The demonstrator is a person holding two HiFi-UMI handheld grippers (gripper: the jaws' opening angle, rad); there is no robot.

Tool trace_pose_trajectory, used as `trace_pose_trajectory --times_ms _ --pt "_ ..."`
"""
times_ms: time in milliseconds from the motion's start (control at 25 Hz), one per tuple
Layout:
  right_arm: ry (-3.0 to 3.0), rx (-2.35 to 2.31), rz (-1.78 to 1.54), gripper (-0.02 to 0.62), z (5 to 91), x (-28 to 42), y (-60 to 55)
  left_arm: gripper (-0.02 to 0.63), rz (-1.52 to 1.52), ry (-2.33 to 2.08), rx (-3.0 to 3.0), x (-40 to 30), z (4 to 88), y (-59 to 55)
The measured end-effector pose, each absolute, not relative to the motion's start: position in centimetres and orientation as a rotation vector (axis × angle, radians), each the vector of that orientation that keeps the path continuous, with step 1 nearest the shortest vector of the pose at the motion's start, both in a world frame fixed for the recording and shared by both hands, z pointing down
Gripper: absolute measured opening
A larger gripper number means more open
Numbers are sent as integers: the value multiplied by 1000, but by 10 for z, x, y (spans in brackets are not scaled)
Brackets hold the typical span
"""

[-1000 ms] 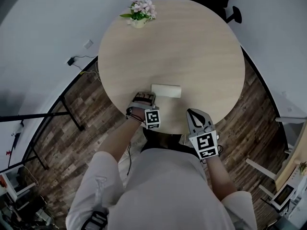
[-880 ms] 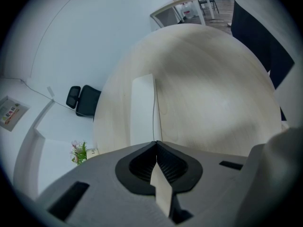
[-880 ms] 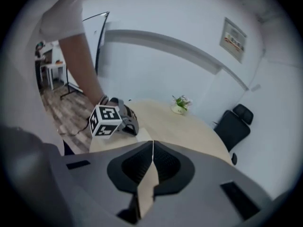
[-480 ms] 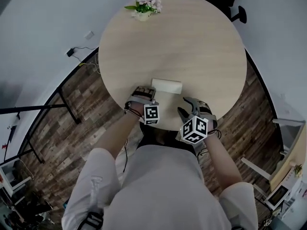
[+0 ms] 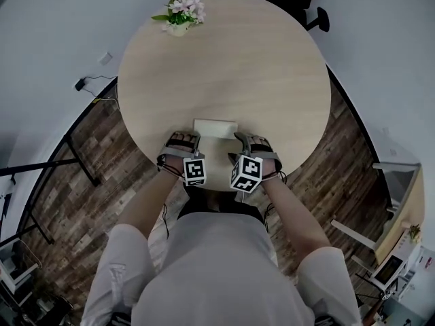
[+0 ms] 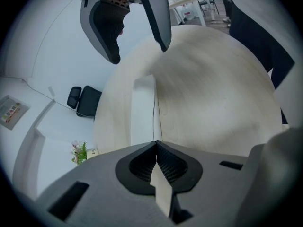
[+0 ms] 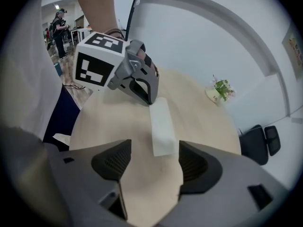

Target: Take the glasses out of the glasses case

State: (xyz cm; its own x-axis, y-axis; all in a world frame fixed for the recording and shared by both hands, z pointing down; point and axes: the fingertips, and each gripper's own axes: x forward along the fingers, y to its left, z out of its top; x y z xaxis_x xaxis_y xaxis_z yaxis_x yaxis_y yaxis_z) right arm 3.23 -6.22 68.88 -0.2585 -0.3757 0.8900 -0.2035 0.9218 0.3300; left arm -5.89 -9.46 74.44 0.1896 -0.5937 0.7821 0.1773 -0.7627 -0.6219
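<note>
table [image 5: 224, 60]: pale beige wood grain. 
glasses case [image 5: 215, 128]: plain white, maybe off-white, hard to call in this light. 
left gripper [image 5: 184, 136] and right gripper [image 5: 249, 139]: grey shells, black ribbed pads, black-and-white square markers on the cubes. 
flowers [image 5: 178, 9]: pink-white, green leaves. 
floor [image 5: 81, 148]: dark brown planks, mixed tones. 
shirt [image 5: 211, 270]: light grey. 
wall [image 5: 47, 32]: flat grey-white. 
chair [image 7: 258, 143]: black.

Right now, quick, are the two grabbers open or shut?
Left gripper: shut, tips at the end of the glasses case, gripping nothing visible.
Right gripper: open, jaws have just been opening, nothing between them.
</note>
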Motion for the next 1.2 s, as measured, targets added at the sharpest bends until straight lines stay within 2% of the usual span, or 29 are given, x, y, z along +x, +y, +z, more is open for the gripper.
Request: trace_pose_trajectory --times_ms 440,1200 --pt "-1734 359 -181 275 730 35 -93 9 -1613 362 -1852 -58 743 -94" --pt "-1664 374 -119 270 748 35 -116 9 -1524 465 -1934 -50 740 -96"
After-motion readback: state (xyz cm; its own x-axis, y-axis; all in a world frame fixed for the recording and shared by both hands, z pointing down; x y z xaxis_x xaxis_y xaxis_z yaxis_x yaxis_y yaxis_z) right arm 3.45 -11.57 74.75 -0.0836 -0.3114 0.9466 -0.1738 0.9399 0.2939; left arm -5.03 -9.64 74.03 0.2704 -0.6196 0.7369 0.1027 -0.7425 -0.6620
